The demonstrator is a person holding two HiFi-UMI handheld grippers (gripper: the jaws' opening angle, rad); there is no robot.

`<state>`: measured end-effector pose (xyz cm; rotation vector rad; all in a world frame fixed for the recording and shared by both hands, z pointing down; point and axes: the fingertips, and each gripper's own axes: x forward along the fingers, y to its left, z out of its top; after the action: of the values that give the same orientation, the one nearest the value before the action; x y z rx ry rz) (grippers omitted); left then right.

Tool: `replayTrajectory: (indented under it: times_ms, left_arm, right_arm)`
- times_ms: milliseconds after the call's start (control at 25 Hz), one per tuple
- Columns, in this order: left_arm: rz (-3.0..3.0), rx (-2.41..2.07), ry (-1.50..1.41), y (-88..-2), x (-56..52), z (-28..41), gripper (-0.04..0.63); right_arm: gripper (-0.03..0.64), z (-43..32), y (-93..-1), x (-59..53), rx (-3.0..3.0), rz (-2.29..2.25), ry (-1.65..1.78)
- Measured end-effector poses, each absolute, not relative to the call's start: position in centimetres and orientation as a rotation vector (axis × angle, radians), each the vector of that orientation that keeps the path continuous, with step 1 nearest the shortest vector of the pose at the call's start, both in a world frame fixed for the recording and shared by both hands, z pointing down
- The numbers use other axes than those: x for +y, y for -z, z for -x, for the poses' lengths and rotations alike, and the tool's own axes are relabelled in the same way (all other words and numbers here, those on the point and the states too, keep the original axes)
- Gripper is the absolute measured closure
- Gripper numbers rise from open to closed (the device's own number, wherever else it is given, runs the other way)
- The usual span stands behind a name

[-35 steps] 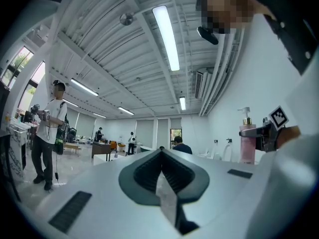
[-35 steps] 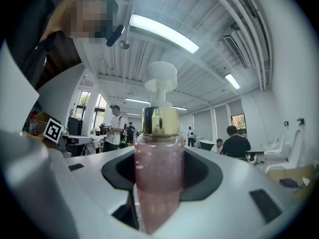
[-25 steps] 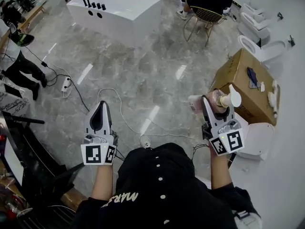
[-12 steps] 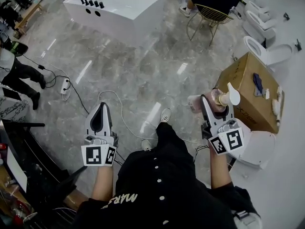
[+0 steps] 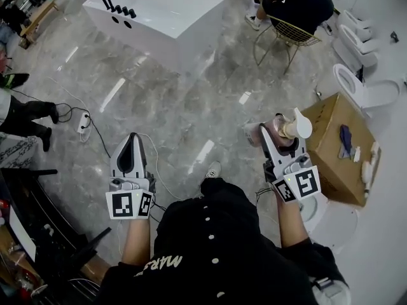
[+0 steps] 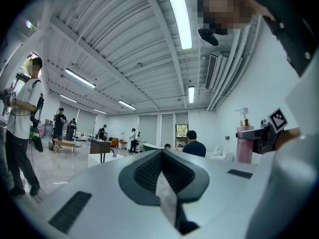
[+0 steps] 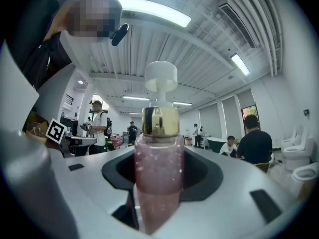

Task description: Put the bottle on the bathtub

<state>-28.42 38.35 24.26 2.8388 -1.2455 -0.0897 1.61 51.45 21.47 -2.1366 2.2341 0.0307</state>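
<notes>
A pink pump bottle point(image 7: 158, 168) with a gold collar and white pump head is clamped between the jaws of my right gripper point(image 5: 275, 138); in the head view the bottle point(image 5: 280, 128) shows at the right, above the marble floor. The same bottle point(image 6: 243, 142) appears at the right of the left gripper view. My left gripper point(image 5: 131, 150) is shut and holds nothing, at the left of the head view. The white bathtub point(image 5: 159, 14) with a black faucet stands far ahead at the top of the head view, well away from both grippers.
A cardboard box point(image 5: 343, 148) with small items on it stands at the right, with toilets point(image 5: 365, 91) beyond it. A seated person on a wire chair point(image 5: 289, 30) is at top right. Cables and a power strip point(image 5: 82, 122) lie on the floor at the left.
The view has advanced slightly toward the bathtub, and the box has slid back to the right. Both grippers keep their pose, the right still clamped on the bottle.
</notes>
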Motion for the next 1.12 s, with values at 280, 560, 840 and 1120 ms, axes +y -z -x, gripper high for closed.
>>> replayTrajectory:
  times_ms: [280, 560, 840, 1120]
  left_arm:
    - [-2.815, -1.298, 0.096, -23.7, 34.1, 21.5, 0.584]
    - [-2.775, -1.324, 0.048, -25.1, 30.5, 18.7, 0.584]
    - [-2.776, -1.288, 0.071, -26.3, 23.7, 14.9, 0.584]
    - [-2.811, -1.217, 0.135, -25.2, 12.0, 9.9, 0.584]
  right_arm:
    - [0.405, -8.2, -21.4, 45.6, 2.298, 2.078, -0.036]
    - [0.405, -11.9, -22.2, 40.7, 2.306, 2.055, 0.002]
    - [0.405, -15.2, -22.6, 34.3, 2.306, 2.071, -0.005]
    - [0.405, -19.1, -21.5, 23.8, 2.304, 2.114, -0.044]
